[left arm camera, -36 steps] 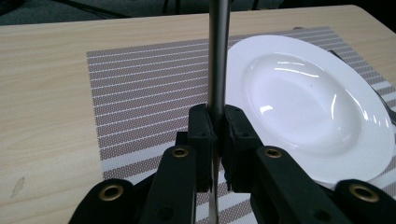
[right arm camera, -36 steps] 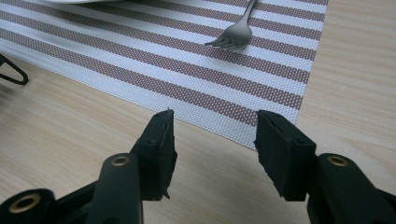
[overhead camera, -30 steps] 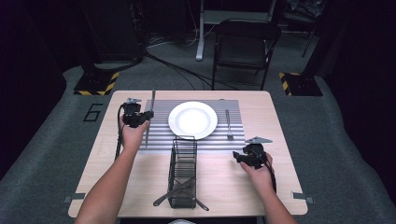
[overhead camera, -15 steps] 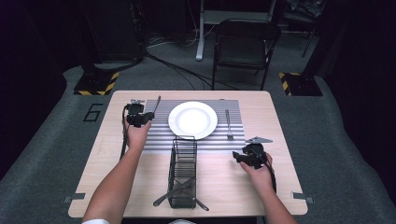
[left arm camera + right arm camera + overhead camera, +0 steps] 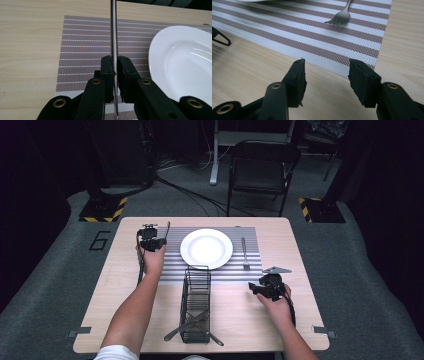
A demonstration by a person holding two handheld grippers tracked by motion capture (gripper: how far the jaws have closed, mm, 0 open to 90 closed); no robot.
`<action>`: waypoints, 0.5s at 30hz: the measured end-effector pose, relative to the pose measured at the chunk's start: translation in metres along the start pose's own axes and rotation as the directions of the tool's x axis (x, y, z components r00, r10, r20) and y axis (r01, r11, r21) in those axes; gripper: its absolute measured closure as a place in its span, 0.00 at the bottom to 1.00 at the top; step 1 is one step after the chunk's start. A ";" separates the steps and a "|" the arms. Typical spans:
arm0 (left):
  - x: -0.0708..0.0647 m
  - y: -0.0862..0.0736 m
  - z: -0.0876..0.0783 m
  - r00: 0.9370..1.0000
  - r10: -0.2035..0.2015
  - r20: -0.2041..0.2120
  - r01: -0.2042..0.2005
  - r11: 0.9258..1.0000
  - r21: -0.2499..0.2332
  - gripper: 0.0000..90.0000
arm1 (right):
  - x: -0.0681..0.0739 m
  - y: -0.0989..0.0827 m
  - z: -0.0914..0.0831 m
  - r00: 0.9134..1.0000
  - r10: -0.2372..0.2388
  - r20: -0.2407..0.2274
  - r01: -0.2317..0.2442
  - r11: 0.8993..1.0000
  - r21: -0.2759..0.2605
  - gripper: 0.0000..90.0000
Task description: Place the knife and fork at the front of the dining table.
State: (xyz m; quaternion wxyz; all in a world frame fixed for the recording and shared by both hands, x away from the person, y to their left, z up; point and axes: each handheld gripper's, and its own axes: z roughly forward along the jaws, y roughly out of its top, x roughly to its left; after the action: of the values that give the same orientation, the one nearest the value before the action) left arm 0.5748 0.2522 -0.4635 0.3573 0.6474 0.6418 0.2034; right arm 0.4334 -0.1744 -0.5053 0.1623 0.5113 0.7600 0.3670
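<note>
On the left side of the striped placemat, my left gripper is clamped on a thin metal utensil, most likely a knife, which runs up between the pads and away toward the far edge of the table. Compared with a second ago, the hand has carried it closer to the white plate and lower, and the utensil now leans toward the far right instead of standing nearly upright. I read that as the lowering phase of a place setting: the piece is being brought down to lie left of the plate, matching the fork already lying on the mat to the plate's right.

In the left gripper view the blade is seen edge-on, pinched tight with no gap at the pads, crossing over the mat's left margin; the plate rim sits just right of the jaws, near but apart. I cannot tell whether the far tip touches the mat yet.

My right gripper waits over bare wood at the near right corner of the mat, jaws apart with nothing between them, the fork beyond it. The wire cutlery basket sits between my hands, with more utensils inside.
</note>
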 end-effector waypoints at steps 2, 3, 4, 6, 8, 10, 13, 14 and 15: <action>-0.001 -0.001 0.005 0.999 -0.033 -0.011 0.033 0.999 0.007 0.92 | -0.001 0.000 0.000 1.000 0.002 -0.002 -0.002 1.000 -0.002 0.52; -0.002 -0.001 0.007 0.999 -0.040 -0.018 0.040 0.999 0.007 0.92 | 0.000 0.000 -0.001 1.000 0.004 -0.004 -0.004 1.000 -0.002 0.52; -0.003 -0.002 0.008 0.999 -0.044 -0.025 0.045 0.999 0.008 0.92 | -0.001 0.000 -0.001 1.000 0.002 -0.005 -0.002 1.000 -0.004 0.52; -0.004 -0.003 0.010 0.998 -0.056 -0.032 0.056 0.998 0.003 0.92 | -0.001 0.000 -0.001 1.000 -0.004 -0.005 0.004 1.000 -0.004 0.52; -0.004 -0.005 0.016 0.997 -0.065 -0.044 0.066 0.998 0.014 0.92 | -0.001 0.000 -0.001 1.000 0.004 -0.006 -0.004 1.000 -0.003 0.52; -0.004 -0.007 0.019 0.996 -0.068 -0.050 0.069 0.997 0.023 0.92 | -0.001 0.000 0.000 1.000 -0.001 -0.004 0.001 1.000 0.004 0.52; -0.001 -0.009 0.024 0.995 -0.075 -0.058 0.077 0.997 0.027 0.92 | 0.000 0.000 0.000 1.000 0.004 -0.005 -0.004 1.000 0.003 0.52; -0.001 -0.009 0.026 0.995 -0.083 -0.060 0.084 0.996 0.027 0.92 | 0.000 0.000 0.000 1.000 0.006 -0.005 -0.006 1.000 0.004 0.52; -0.001 -0.010 0.028 0.995 -0.080 -0.064 0.082 0.996 0.030 0.92 | 0.000 0.000 0.000 1.000 0.008 -0.004 -0.008 1.000 0.003 0.52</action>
State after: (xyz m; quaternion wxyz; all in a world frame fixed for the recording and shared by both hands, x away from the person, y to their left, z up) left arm 0.5883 0.2453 -0.4887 0.3341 0.6199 0.6817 0.1985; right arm 0.4334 -0.1747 -0.5056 0.1584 0.5137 0.7589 0.3675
